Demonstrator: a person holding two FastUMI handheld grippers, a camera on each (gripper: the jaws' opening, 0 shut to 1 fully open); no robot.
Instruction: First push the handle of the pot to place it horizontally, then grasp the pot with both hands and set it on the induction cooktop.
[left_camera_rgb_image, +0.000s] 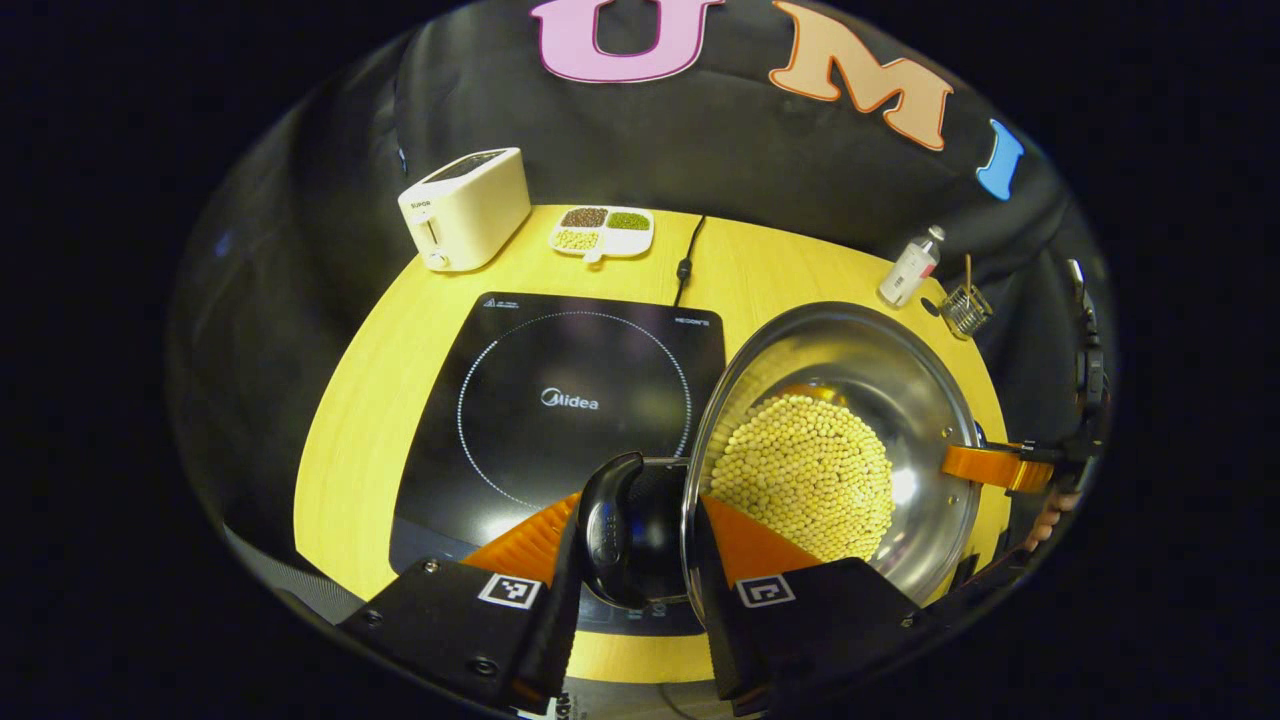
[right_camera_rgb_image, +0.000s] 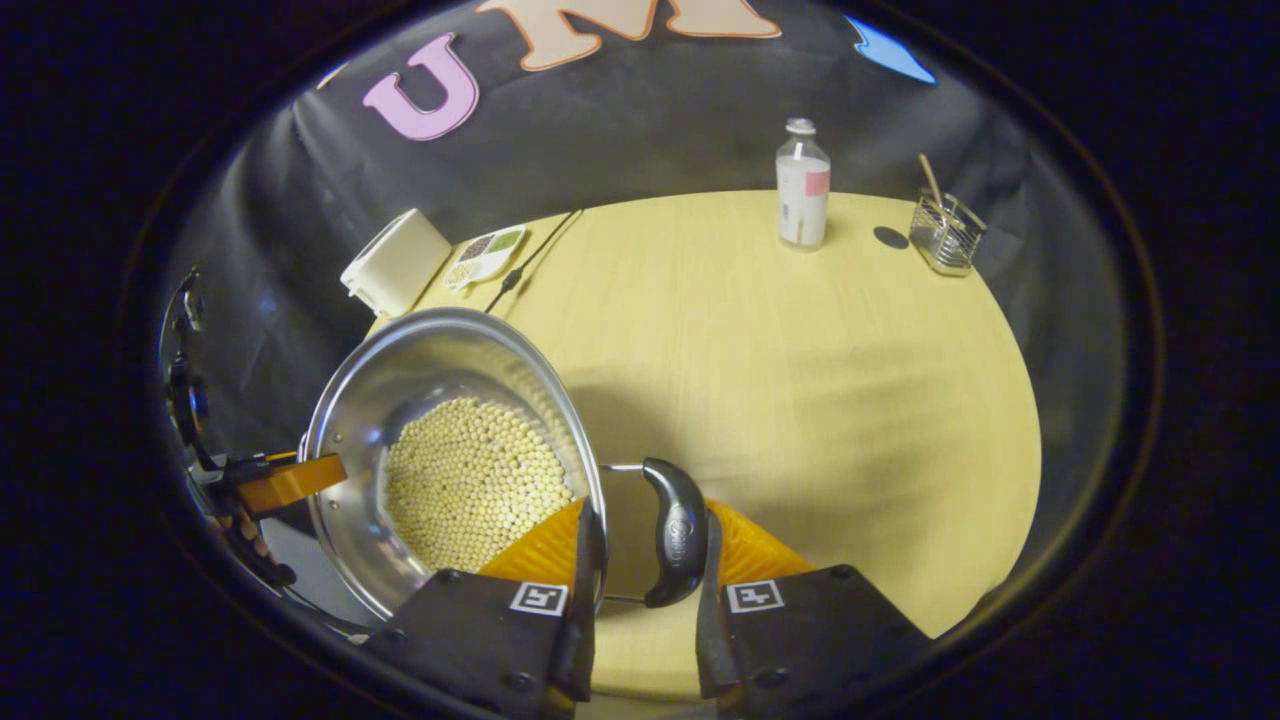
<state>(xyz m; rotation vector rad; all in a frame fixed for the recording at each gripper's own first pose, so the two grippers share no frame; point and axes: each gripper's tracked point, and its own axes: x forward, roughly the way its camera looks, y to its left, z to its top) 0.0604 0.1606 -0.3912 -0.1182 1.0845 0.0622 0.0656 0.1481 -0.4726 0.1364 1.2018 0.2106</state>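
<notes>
Our left gripper (left_camera_rgb_image: 632, 545) pinches one black side handle (left_camera_rgb_image: 612, 530) of the pot (left_camera_rgb_image: 880, 400), a finger on either side of the loop. Our right gripper (right_camera_rgb_image: 640, 545) pinches the opposite handle (right_camera_rgb_image: 676, 530) the same way, its inner finger lying against the rim. The pot looks to be held between the two, partly over the near right edge of the induction cooktop (left_camera_rgb_image: 560, 390) and partly over the bare worktop (right_camera_rgb_image: 780, 340); whether its base touches anything we cannot tell.

We judge the pot stiff polished steel, slick on the wall, so the moulded handles are the right places to hold. The layer of pale beans (left_camera_rgb_image: 805, 475) adds weight and will roll if we tilt, so both sides must move level and together.

The worktop is smooth yellow wood-look laminate, and the cooktop's glass is flat and hard, so we set down gently. At the far edge stand a cream toaster (left_camera_rgb_image: 465, 208), a divided dish of seeds (left_camera_rgb_image: 602, 232), a small bottle (right_camera_rgb_image: 803, 185) and a wire holder (right_camera_rgb_image: 946, 235), all well apart from our path. The cooktop's cable (left_camera_rgb_image: 687, 255) runs back towards the dark cloth wall.
</notes>
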